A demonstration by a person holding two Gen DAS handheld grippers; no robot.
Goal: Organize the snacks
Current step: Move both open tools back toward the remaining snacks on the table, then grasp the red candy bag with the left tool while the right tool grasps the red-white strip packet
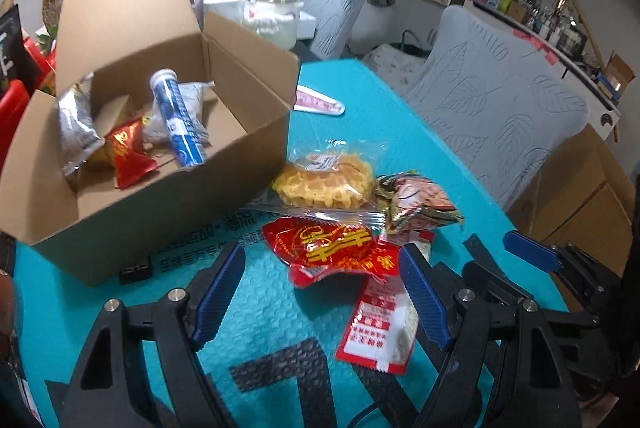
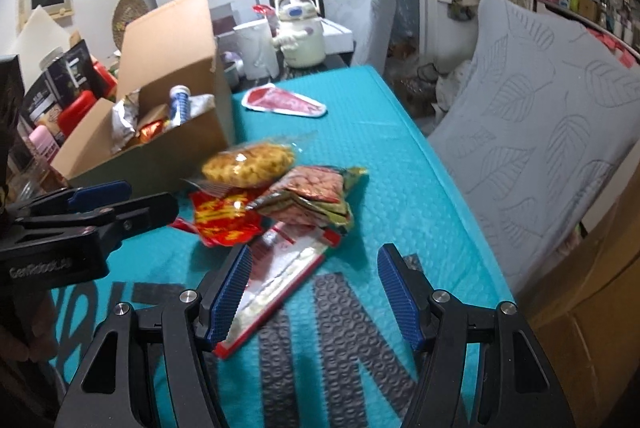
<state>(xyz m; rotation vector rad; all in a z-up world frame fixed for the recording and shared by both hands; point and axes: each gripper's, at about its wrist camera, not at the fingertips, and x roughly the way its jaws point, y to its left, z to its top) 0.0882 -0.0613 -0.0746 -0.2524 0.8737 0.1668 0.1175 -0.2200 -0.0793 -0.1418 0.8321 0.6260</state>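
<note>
Both hand-held grippers hang spread and empty — the left hand-held gripper over the red snack packet, the right hand-held gripper beside the long red-and-white sachet. The pile overlaps on the tabletop near the cardboard box — a pinch could drag a neighbour or crush the waffle pastry.

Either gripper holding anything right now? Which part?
Nothing held. Left gripper and right gripper are both open above the loose snack packets.

left gripper jaws spread wide, empty; right gripper likewise spread, empty, just beside left
</note>
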